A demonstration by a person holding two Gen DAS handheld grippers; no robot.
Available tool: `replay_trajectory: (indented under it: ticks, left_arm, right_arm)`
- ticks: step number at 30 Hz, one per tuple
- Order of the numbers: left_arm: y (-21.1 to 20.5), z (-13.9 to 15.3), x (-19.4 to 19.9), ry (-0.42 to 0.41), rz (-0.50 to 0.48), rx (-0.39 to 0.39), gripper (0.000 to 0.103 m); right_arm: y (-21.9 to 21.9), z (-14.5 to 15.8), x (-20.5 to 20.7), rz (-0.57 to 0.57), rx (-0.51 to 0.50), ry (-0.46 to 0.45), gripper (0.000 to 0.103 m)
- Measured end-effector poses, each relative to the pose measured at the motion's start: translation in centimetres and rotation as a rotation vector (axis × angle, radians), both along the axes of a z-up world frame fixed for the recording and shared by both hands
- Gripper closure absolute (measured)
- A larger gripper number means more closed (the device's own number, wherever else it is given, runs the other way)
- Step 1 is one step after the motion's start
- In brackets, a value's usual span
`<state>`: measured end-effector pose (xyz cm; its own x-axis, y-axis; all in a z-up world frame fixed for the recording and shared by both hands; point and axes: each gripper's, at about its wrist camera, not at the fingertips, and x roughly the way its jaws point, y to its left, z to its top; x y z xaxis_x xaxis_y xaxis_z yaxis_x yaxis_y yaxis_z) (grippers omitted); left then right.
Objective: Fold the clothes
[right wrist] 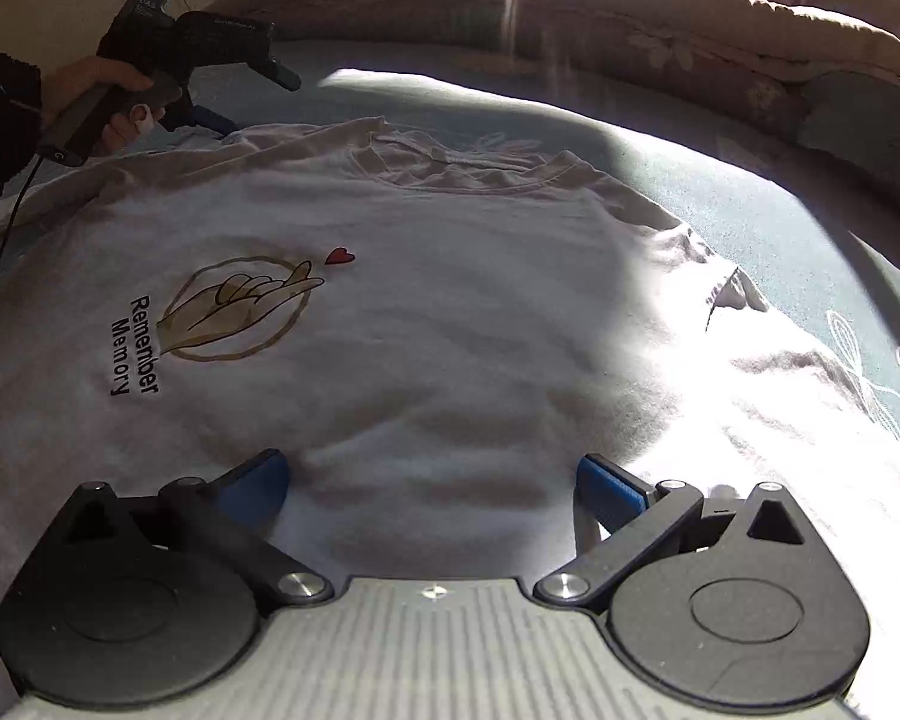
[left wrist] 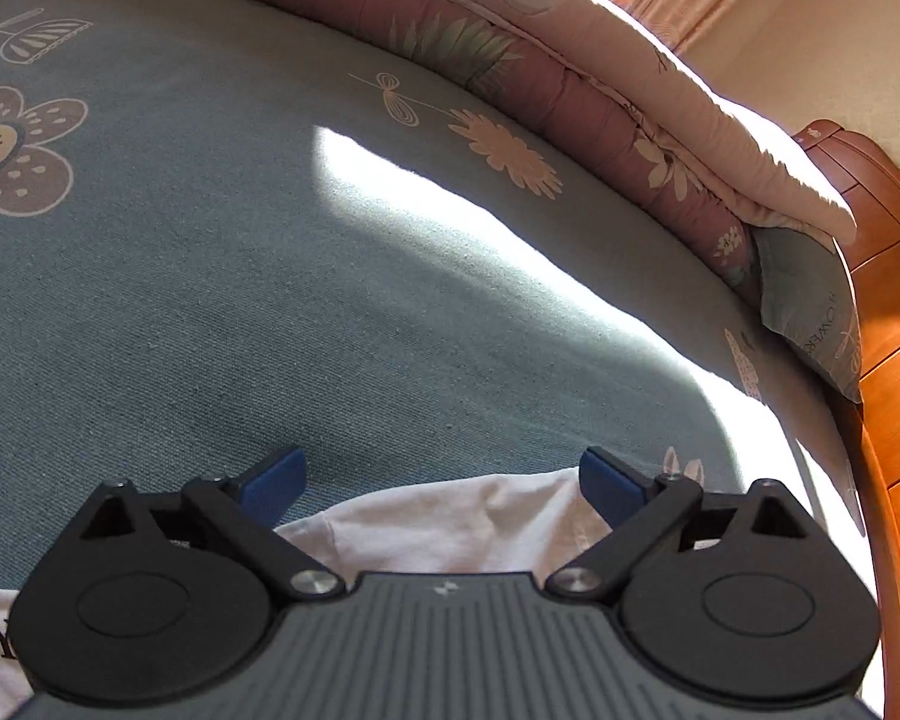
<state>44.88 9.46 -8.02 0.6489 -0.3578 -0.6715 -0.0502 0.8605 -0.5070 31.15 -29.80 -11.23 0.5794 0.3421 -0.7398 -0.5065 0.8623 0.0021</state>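
Note:
A white T-shirt [right wrist: 450, 312] lies spread face up on the bed, printed with a hand in a ring, a red heart and "Remember Memory" [right wrist: 135, 345]. Its collar [right wrist: 444, 159] points away from me. My right gripper [right wrist: 432, 480] stands open low over the shirt's near part, with cloth under it and nothing between the blue pads [right wrist: 609, 489]. A hand holds my left gripper [right wrist: 252, 101] open at the shirt's far left corner. In the left wrist view, the left gripper [left wrist: 444, 483] hangs open above a white edge of the T-shirt [left wrist: 450, 522].
The bed has a blue-grey flowered sheet [left wrist: 270, 300] with a bright sun patch. A rolled pink quilt [left wrist: 600, 120] lines the far side, with a pillow [left wrist: 810, 306] by the wooden headboard [left wrist: 894, 360]. A black cable [right wrist: 6, 240] trails at the left.

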Motion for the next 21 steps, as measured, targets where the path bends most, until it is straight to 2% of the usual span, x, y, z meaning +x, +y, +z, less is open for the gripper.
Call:
replay_trajectory:
  ticks: [2, 4, 6, 7, 8, 10, 14, 16, 18, 19, 21]
  left_arm:
    - [-0.2, 0.7, -1.3, 0.004, -0.054, -0.094, 0.006]
    - [-0.9, 0.2, -2.0, 0.082, -0.113, -0.158, 0.005]
    - [-1.7, -0.9, -2.1, 0.172, -0.122, -0.101, 0.005]
    - [-1.9, -1.6, -2.0, 0.191, -0.11, -0.061, 0.005]
    - [-1.9, -2.0, -1.7, 0.175, -0.087, -0.03, 0.006]
    - [-1.8, -2.2, -0.6, 0.103, -0.03, 0.079, 0.005]
    - [-1.8, -1.9, 1.4, 0.073, 0.023, 0.14, 0.004]
    - [-2.0, -1.0, 1.3, 0.063, 0.042, 0.203, 0.005]
    - [-1.4, 0.2, 0.1, 0.027, 0.036, 0.136, 0.005]
    - [-1.3, 0.7, -0.8, 0.008, 0.024, 0.067, 0.005]
    - [-1.5, 0.6, -2.1, 0.022, -0.03, -0.061, 0.003]
  right_arm:
    - [0.0, 0.0, 0.0, 0.0, 0.0, -0.002, 0.0]
    - [0.0, 0.0, 0.0, 0.0, 0.0, -0.004, 0.0]
    - [0.1, 0.0, 0.0, -0.002, -0.001, -0.005, 0.0]
    - [0.1, 0.0, 0.0, -0.002, -0.001, -0.005, 0.0]
    - [0.1, 0.0, 0.0, -0.003, 0.0, -0.005, 0.0]
    - [0.1, 0.0, 0.0, -0.003, 0.001, -0.006, 0.0]
    - [0.0, -0.1, 0.0, 0.0, 0.004, -0.01, 0.0]
    - [0.0, -0.1, 0.0, 0.002, 0.005, -0.011, 0.0]
    - [0.0, -0.1, 0.0, 0.002, 0.005, -0.013, 0.0]
    - [0.0, -0.1, 0.0, 0.002, 0.004, -0.014, 0.0]
    - [0.1, -0.1, 0.0, 0.001, 0.002, -0.014, 0.0]
